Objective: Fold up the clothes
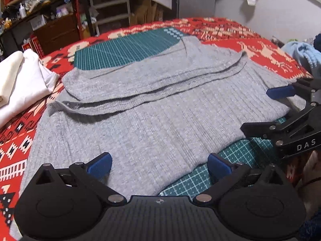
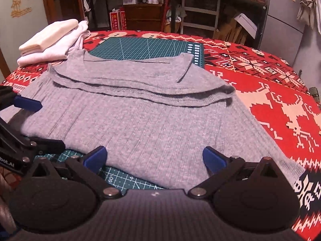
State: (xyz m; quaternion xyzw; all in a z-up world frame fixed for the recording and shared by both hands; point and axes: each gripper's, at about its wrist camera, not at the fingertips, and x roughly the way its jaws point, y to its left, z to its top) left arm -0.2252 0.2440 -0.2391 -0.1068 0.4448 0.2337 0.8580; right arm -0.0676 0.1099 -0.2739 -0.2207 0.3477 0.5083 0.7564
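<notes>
My left hand-held gripper (image 1: 159, 163) hangs low over the near edge of the grey ribbed knit sweater (image 1: 152, 108), its two blue-tipped fingers (image 1: 101, 163) spread wide apart with nothing between them but the cloth lying beneath. My right hand-held gripper (image 2: 153, 157) sits the same way, fingers (image 2: 213, 160) parted and empty, just above the sweater's near hem.

The sweater lies spread flat straight ahead of both grippers, its far part folded back toward me into a layered band across the middle. It rests on a dark green gridded cutting mat (image 2: 144, 47) that shows beyond the garment's far edge and also peeks out right under my fingers. The mat lies on a red cloth with a white and black knit-style reindeer pattern (image 2: 280, 104) covering the tabletop; this cloth stretches off to the right of my right gripper.

In the left wrist view, my right gripper comes in from the right side, one blue tip touching or just over the sweater's edge. In the right wrist view, my left gripper appears to the left.

Ahead and to the left of both grippers, beyond the sweater, sits a folded stack of white and cream garments (image 2: 52, 40), close to the sweater's far left corner.
</notes>
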